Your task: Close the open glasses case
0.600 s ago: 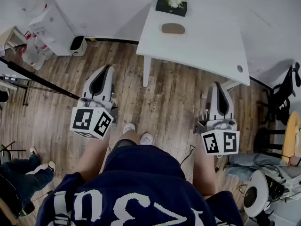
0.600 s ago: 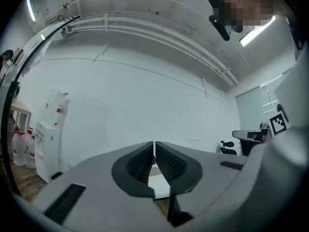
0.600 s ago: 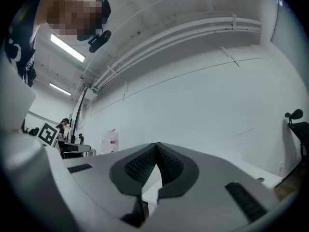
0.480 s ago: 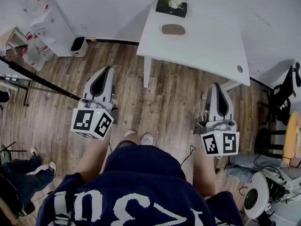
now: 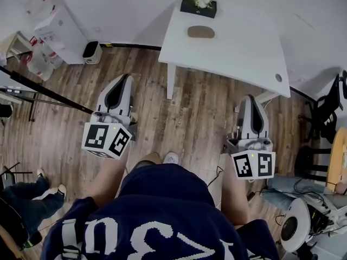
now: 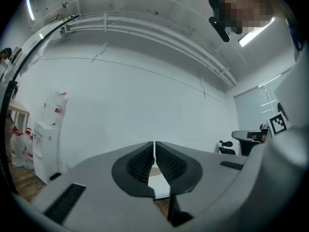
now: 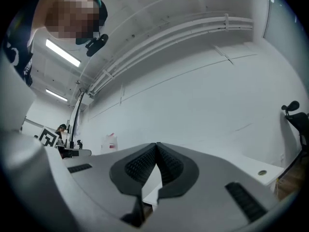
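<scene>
Both grippers are being carried low and roughly level over the wood floor (image 5: 190,118), one at each side of the person's body. That is likely a resting carry while walking up, since nothing is within reach yet. The left gripper (image 5: 126,79) is showing its jaws pressed together with nothing between them, only bare wall beyond the tips. The right gripper (image 5: 250,98) is showing the same: jaws together, empty. Shut jaws suit the job, I judge, as a lid wants a push from a blunt tip rather than a pinch. The case (image 5: 200,32) is lying as a brown oval on the white table (image 5: 238,56), toward the far edge at 12 o'clock in the head view, just in front of a dark flower box (image 5: 198,5). Whether its lid is standing up is too small to tell. From the left jaws it is sitting toward 1 o'clock, from the right jaws toward 11 o'clock, well apart from both, with open floor and the table's near edge between. Neither gripper view is catching the case. The approach is not yet made, and the closing is all ahead.
</scene>
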Available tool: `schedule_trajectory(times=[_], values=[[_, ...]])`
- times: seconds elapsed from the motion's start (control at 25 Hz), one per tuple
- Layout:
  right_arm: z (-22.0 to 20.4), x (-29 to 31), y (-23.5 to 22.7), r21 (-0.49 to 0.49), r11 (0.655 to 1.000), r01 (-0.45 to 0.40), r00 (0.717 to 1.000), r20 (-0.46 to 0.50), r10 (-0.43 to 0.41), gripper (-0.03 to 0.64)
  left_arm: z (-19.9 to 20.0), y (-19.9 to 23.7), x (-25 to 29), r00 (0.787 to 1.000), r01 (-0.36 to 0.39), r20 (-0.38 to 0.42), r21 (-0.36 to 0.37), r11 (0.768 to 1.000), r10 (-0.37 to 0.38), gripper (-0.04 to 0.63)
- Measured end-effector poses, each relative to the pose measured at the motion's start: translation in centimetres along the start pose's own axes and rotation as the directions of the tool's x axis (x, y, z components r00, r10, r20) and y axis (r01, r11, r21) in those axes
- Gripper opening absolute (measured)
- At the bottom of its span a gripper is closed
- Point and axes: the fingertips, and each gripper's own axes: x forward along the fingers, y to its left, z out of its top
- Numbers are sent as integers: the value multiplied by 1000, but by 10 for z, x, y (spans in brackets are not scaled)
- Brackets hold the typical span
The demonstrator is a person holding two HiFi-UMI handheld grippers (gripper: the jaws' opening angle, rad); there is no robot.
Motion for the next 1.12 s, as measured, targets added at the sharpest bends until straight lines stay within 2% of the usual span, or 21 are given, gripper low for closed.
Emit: schedule_trajectory(times=[0.32, 0.52, 0.84, 1.12], values=[[1, 21, 13, 19, 999, -39, 999, 8, 39, 25, 16, 15, 6, 1000, -12, 13, 8, 1000, 12, 25], [-4, 49, 14, 6, 999, -49, 999, 8, 49, 25, 15, 35, 33, 1000, -3, 30, -9, 1000, 3, 25], [-7, 149, -2, -23, 1000, 9, 999, 44, -8, 25, 26, 86, 143, 995, 80, 52, -5, 997, -80, 25], [-18, 253, -13, -28, 996, 81, 996, 50, -79, 25, 32, 136, 258, 982, 187, 35, -17, 982, -186, 25]])
